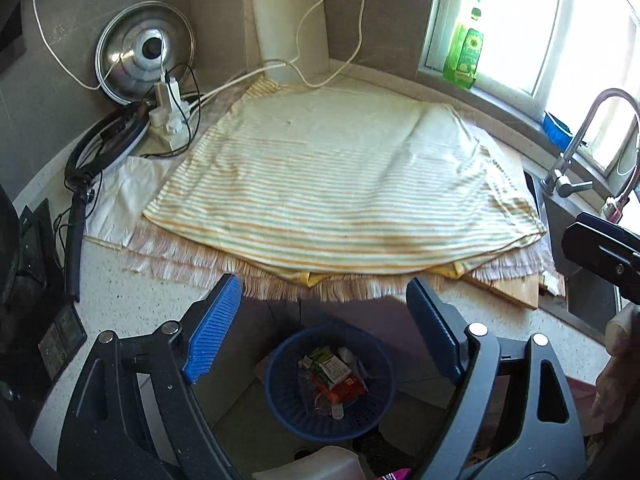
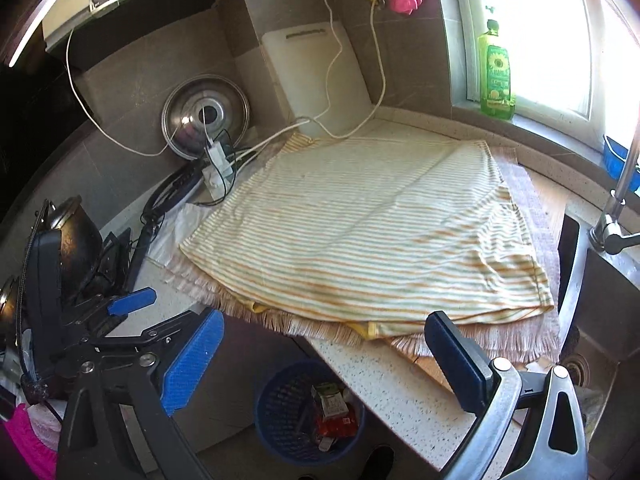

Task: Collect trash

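A blue perforated trash basket [image 1: 289, 404] stands on the floor below the counter edge, holding wrappers and a small carton [image 1: 330, 374]. It also shows in the right wrist view [image 2: 280, 412] with the same wrappers [image 2: 334, 412]. My left gripper [image 1: 320, 320] is open and empty, above the basket at the counter's front edge. My right gripper [image 2: 320, 364] is open and empty, above and a little right of the basket. The left gripper [image 2: 132, 304] also shows at the left of the right wrist view.
A striped towel [image 1: 332, 184] lies spread over a fringed mat [image 1: 260, 284] on the speckled counter [image 1: 120, 280]. A pot lid [image 1: 144, 56], power strip with cables [image 1: 168, 120] and white cutting board [image 1: 288, 16] stand at the back. Sink [image 2: 600, 300], faucet [image 1: 576, 140] and green dish soap [image 2: 496, 72] are right.
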